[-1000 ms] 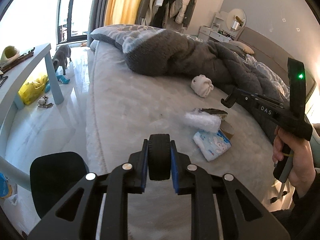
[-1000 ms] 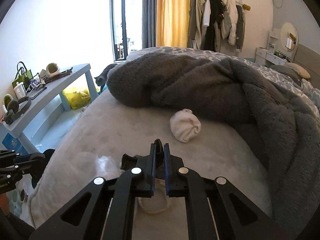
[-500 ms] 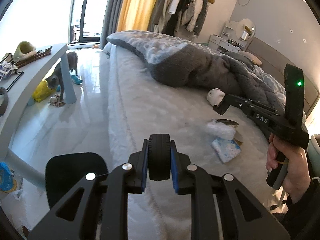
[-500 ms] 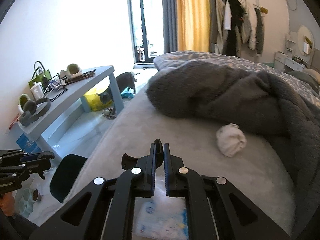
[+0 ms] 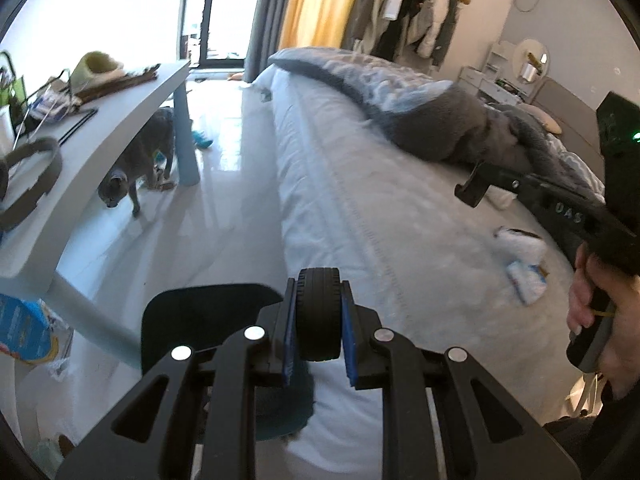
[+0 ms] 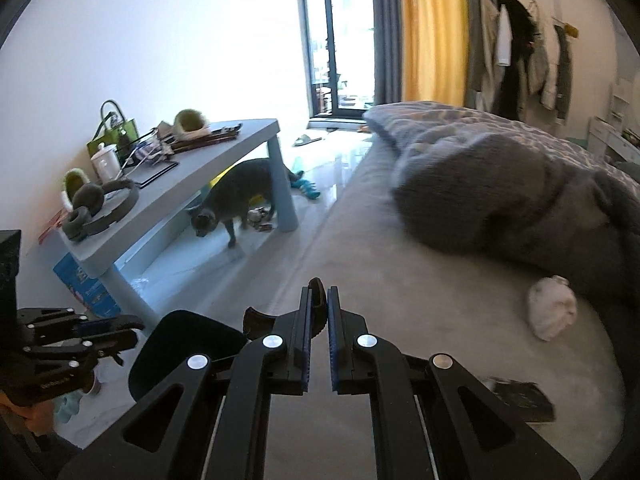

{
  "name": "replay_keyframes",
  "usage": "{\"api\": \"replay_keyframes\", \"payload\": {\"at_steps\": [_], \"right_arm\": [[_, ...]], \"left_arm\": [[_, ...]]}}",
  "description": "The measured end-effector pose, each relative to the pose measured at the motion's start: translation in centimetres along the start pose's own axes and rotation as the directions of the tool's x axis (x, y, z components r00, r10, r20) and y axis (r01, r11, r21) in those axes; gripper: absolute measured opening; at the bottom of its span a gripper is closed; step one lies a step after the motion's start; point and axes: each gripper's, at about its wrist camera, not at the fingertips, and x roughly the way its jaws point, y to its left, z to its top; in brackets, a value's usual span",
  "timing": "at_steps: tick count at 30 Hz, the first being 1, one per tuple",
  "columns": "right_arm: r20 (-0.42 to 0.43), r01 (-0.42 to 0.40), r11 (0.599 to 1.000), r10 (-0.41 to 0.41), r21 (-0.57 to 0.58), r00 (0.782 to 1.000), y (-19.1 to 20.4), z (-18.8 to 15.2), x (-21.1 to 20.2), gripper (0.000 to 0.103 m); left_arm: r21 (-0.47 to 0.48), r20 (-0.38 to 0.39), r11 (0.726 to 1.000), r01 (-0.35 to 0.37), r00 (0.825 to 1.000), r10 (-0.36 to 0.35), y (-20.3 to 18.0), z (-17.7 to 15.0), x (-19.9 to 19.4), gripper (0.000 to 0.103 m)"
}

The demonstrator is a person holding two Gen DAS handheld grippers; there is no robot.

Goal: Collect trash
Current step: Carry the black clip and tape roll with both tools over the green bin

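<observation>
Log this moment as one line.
left gripper: shut on black wheel | right gripper: shut on thin dark piece | bin: below

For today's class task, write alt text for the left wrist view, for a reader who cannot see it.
The left gripper grips a small black wheel above the edge of a pale bed. A black bin sits below; a grey cat stands under a side table.

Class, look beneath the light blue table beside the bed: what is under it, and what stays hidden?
A grey cat stands under the light blue table, with small clutter on the floor behind it. The tabletop and leg cover whatever lies further back.
</observation>
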Motion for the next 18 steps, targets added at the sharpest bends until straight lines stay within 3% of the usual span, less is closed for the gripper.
{"api": "replay_keyframes", "payload": {"at_steps": [9,18], "right_arm": [[-0.094,-0.059,0.997,0.054,-0.051,0.994,5.4,0.2,4.7,0.007],[-0.176,-0.114,0.990,0.098,-0.086,0.979,10.3,-0.1,8.3,0.007]], "left_arm": [[-0.042,-0.084,0.999,-0.022,0.996,0.018,4.6,-1.5,1.3,0.021],[-0.110,-0.205,0.993,-0.051,0.978,0.028,9.3,-4.0,3.6,0.021]]}}
